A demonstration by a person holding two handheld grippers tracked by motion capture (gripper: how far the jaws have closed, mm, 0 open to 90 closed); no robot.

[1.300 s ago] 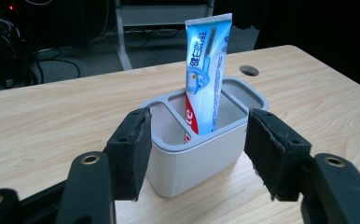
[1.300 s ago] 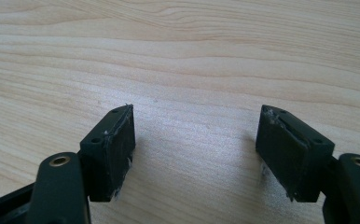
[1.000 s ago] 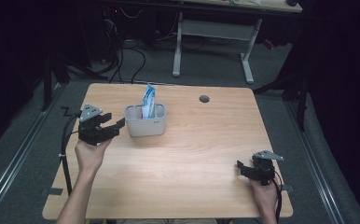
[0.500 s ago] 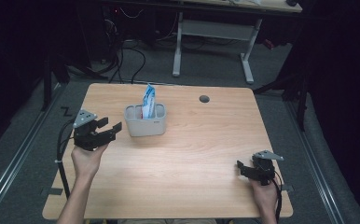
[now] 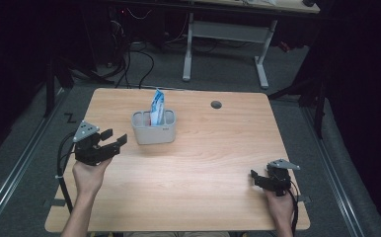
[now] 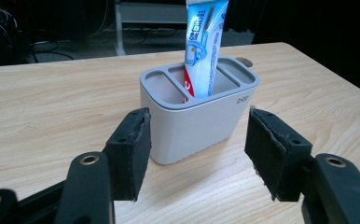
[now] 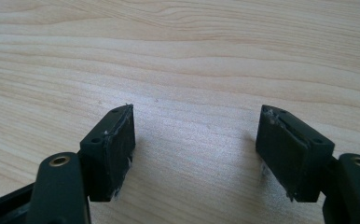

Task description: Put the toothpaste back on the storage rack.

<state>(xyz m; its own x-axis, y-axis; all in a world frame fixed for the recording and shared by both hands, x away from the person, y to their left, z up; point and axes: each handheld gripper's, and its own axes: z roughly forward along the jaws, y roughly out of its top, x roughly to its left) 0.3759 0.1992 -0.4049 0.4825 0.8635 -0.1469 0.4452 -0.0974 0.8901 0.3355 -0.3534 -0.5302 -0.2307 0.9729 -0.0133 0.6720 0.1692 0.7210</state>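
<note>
Left gripper view: my left gripper [image 6: 194, 154] gapes wide and empty just short of the grey holder [image 6: 197, 112] with its toothpaste tube [image 6: 204, 42], far left. I judge I'm approaching; next, straddle its walls squarely. My right gripper [image 7: 194, 154] rests open, near right.

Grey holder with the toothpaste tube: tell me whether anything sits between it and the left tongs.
Nothing visible does. The left tongs stand open, facing the grey holder, with bare table between them. The toothpaste tube stands upright in a middle compartment, clear of the pads.
</note>
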